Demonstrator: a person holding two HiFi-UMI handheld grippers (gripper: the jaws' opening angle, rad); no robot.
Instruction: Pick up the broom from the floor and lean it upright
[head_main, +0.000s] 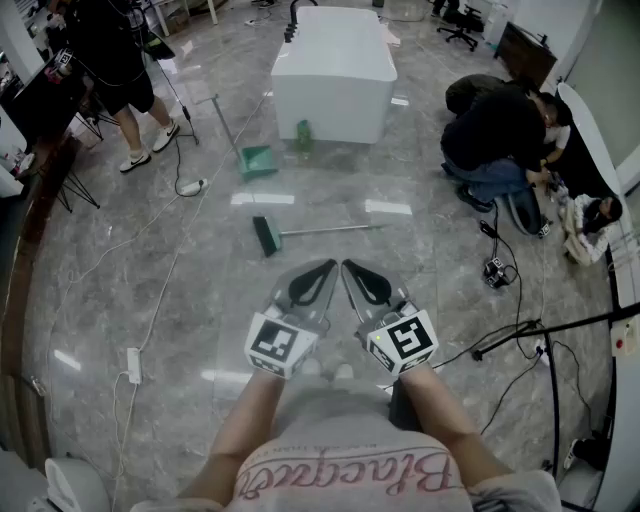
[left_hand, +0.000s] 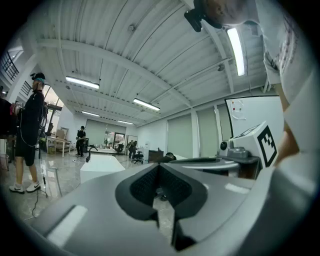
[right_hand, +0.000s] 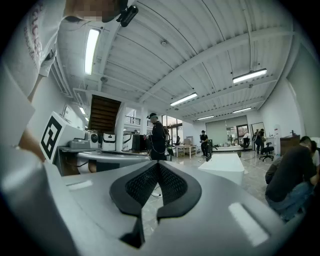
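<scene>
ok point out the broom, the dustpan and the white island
broom (head_main: 320, 231) head view, middle of its handle
dustpan (head_main: 258, 162) head view, its green pan
white island (head_main: 335, 55) head view, its top face

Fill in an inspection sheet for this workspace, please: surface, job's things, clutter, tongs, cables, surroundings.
Surface: grey polished floor, glare patches.
Job's things: broom lying flat, green head at left, untouched.
Clutter: green dustpan beyond the broom.
Tongs: left tongs and right tongs both shut, empty, side by side, level.
Cables: power strip with white cable at left; black cables at right.
Surroundings: white tub ahead; standing person far left; crouching people at right.
</scene>
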